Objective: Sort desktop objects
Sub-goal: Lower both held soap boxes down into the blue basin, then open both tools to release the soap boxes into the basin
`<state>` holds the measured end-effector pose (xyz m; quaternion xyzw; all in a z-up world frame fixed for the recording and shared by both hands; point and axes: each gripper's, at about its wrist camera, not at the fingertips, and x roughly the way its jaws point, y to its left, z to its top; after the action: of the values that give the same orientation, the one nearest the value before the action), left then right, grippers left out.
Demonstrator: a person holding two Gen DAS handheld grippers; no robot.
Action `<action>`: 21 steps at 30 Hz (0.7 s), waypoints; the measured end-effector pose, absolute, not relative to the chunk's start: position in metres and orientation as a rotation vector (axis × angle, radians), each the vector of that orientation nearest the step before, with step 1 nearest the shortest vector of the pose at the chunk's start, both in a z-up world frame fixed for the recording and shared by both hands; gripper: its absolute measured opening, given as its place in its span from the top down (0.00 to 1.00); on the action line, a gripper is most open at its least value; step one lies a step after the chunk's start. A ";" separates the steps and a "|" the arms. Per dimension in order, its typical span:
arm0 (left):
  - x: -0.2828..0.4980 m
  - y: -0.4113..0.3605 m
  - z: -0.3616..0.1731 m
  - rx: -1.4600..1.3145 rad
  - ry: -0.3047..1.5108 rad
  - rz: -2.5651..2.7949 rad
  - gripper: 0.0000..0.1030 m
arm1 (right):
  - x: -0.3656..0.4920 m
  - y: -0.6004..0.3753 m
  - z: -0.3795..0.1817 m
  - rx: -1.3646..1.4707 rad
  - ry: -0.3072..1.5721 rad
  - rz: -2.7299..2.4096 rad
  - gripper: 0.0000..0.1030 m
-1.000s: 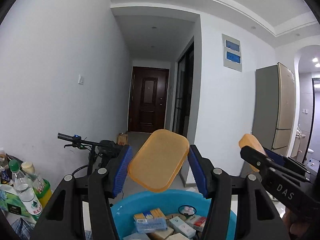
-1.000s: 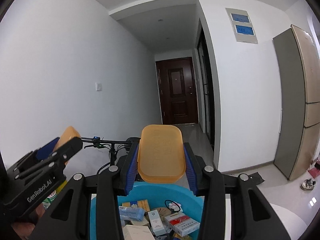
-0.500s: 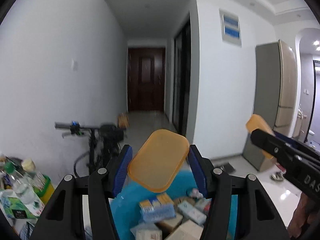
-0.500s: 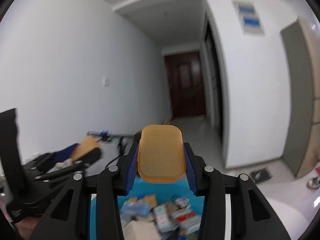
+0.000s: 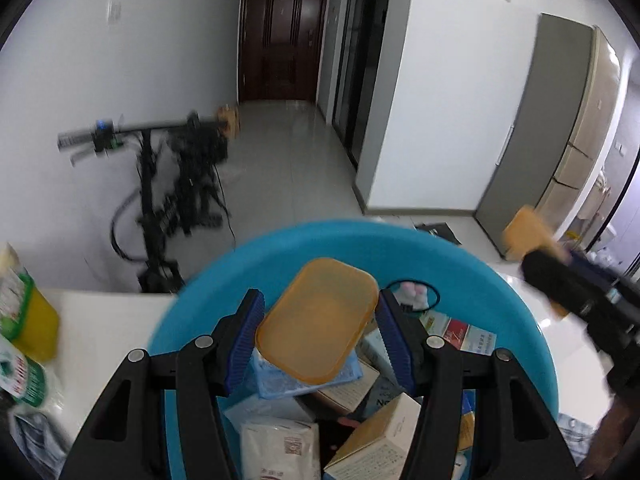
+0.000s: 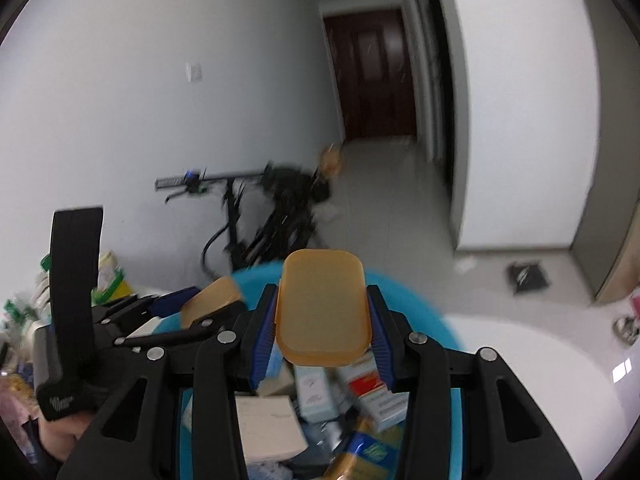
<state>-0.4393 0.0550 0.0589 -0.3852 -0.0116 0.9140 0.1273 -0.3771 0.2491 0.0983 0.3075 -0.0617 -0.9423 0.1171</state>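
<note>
My left gripper [image 5: 320, 308] is shut on a tilted orange plastic lid [image 5: 316, 324], right above a blue basin [image 5: 360, 236] filled with several small boxes [image 5: 376, 440] and packets. My right gripper [image 6: 322, 312] is shut on a second orange plastic lid [image 6: 322, 300] over the same basin [image 6: 440, 328]. In the left wrist view the right gripper [image 5: 560, 280] shows blurred at the right edge. The left gripper [image 6: 192, 304] appears in the right wrist view at the lower left, with its orange lid [image 6: 212, 300] between the blue pads.
The basin stands on a white table [image 5: 100, 332]. Bottles [image 5: 20, 368] and a yellow-green container [image 5: 36, 316] crowd the table's left side. Beyond the table's far edge stand a black scooter [image 5: 160, 184] by the wall, a hallway door, and a fridge [image 5: 560, 120] on the right.
Both grippers have tipped downward and dropped toward the basin, each keeping its orange lid. The basin and its boxes now fill the lower part of both views.
</note>
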 end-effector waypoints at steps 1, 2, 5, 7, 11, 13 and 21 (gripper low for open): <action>-0.442 0.054 0.055 -1.141 -0.050 2.650 0.42 | -0.385 0.250 0.090 0.949 -0.203 -2.724 0.60; -0.444 0.054 0.052 -1.162 -0.047 2.648 0.42 | -0.389 0.251 0.084 0.983 -0.206 -2.710 0.60; -0.449 0.059 0.042 -1.232 0.024 2.652 0.42 | -0.397 0.247 0.062 1.071 -0.181 -2.690 0.60; -0.452 0.064 0.037 -1.265 0.078 2.647 0.42 | -0.402 0.246 0.053 1.108 -0.179 -2.676 0.60; -0.455 0.071 0.025 -1.346 0.151 2.638 0.42 | -0.399 0.250 0.045 1.144 -0.147 -2.677 0.60; -0.457 0.069 0.021 -1.370 0.133 2.623 0.42 | -0.402 0.253 0.042 1.163 -0.148 -2.668 0.60; -0.464 0.062 0.014 -1.425 0.088 2.594 0.42 | -0.410 0.257 0.036 1.197 -0.156 -2.658 0.60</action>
<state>-0.4642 0.0619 0.0137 -0.4794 0.0297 0.8724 0.0900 -0.4102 0.2567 0.0360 0.4075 -0.0531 -0.9049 0.1110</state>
